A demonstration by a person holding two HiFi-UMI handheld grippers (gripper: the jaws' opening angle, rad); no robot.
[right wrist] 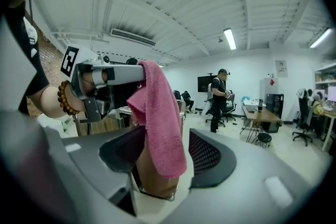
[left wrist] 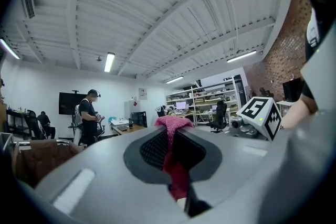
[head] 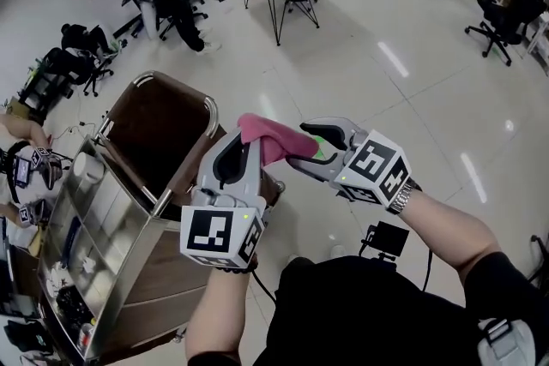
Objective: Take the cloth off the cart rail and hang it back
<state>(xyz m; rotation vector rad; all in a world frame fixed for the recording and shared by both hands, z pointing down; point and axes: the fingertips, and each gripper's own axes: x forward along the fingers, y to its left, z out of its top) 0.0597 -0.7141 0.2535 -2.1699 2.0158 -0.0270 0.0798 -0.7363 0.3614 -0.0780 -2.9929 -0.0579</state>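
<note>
- My left hand-held gripper is pressed together on the pink cloth. A fold is pinched between the pads and a tuft stands above the tips.
- My right hand-held gripper is spread wide. The cloth hangs down between its jaws, and neither pad appears to press on it.
- Location of the cloth: in the air, off the rail, bridging the two tips. The left hand-held gripper alone carries it; the right hand-held gripper is just beside its free end.
- Long axis: it hangs roughly upright from the left pinch.
- The cart rail lies to the left of the cloth in the head view and lower, just beside my left hand-held gripper, on the cart.
- Finding: the left hand is nearer the rail. The re-hang likely depends on carrying the cloth leftward and down over that bar.
</note>
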